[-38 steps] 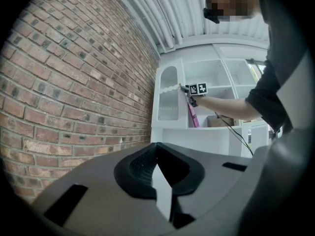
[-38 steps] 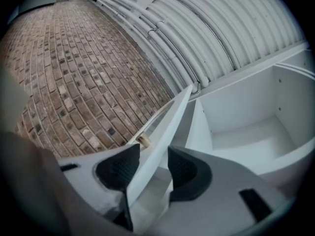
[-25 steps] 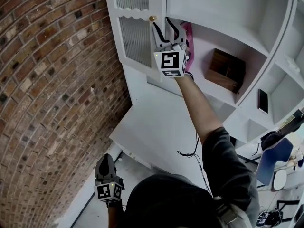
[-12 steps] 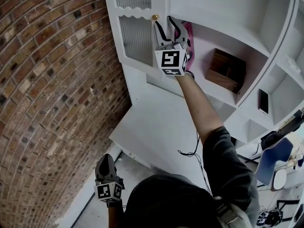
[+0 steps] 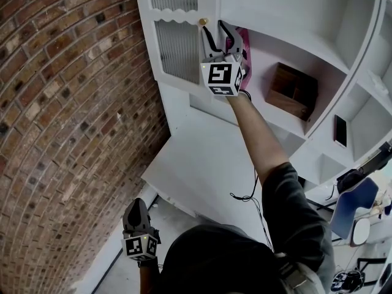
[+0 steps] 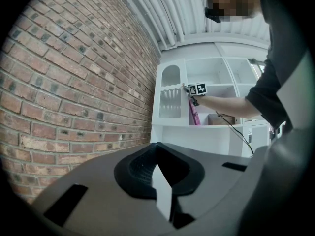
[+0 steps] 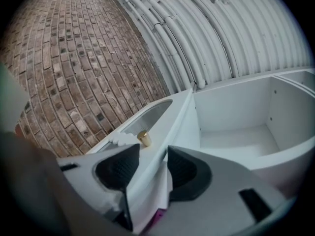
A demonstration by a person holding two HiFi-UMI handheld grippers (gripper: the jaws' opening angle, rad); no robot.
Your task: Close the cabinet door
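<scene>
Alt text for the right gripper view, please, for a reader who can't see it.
The right gripper's jaws clamp the edge of a white cabinet door, ajar, with its small gold knob just past the left jaw. A brick wall fills the left; a white shelf compartment opens on the right.

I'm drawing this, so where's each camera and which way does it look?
Head view: on the person's head, looking steeply down at the white glass-panelled cabinet door; shows left gripper, right gripper, one arm.
Left gripper view: on the left gripper, facing level toward the white cabinet; shows its shut jaws, the arm.
Right gripper view: on the right gripper, tilted up; its jaws clamp the door's edge.
All share the door.
</scene>
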